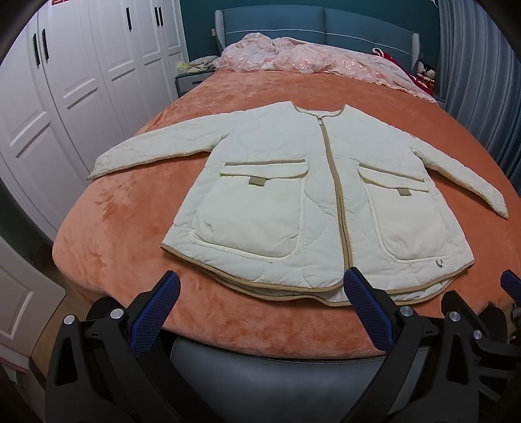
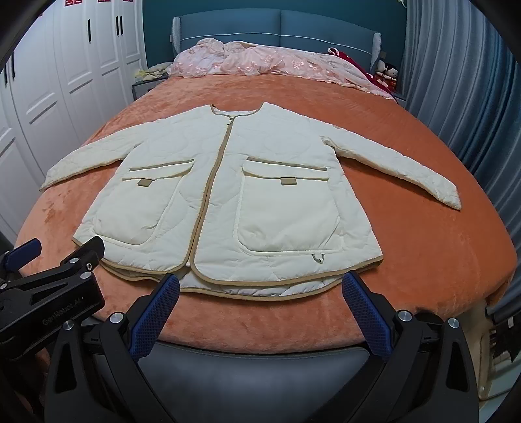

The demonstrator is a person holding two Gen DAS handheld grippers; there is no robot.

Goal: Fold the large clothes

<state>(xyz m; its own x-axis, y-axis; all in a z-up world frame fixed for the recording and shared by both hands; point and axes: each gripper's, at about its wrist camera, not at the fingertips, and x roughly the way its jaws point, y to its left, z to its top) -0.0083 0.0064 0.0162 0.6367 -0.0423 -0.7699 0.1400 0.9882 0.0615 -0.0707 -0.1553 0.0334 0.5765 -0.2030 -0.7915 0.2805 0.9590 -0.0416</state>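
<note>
A cream quilted jacket (image 1: 312, 195) (image 2: 224, 195) with tan trim and two big front pockets lies flat, zipped, on the orange bedspread (image 1: 123, 221) (image 2: 429, 247), with both sleeves spread out to the sides. My left gripper (image 1: 262, 286) hovers over the near edge of the bed just short of the jacket's hem, jaws wide open and empty. My right gripper (image 2: 260, 286) hangs beside it, also wide open with nothing between its blue pads, above the hem. Each gripper shows at the edge of the other's view.
A pink crumpled quilt (image 1: 309, 58) (image 2: 260, 61) lies at the head of the bed against a blue headboard (image 1: 325, 26). White wardrobe doors (image 1: 81, 81) stand to the left. Blue curtains (image 2: 456, 81) hang on the right. A dark footboard (image 1: 276, 374) runs under the grippers.
</note>
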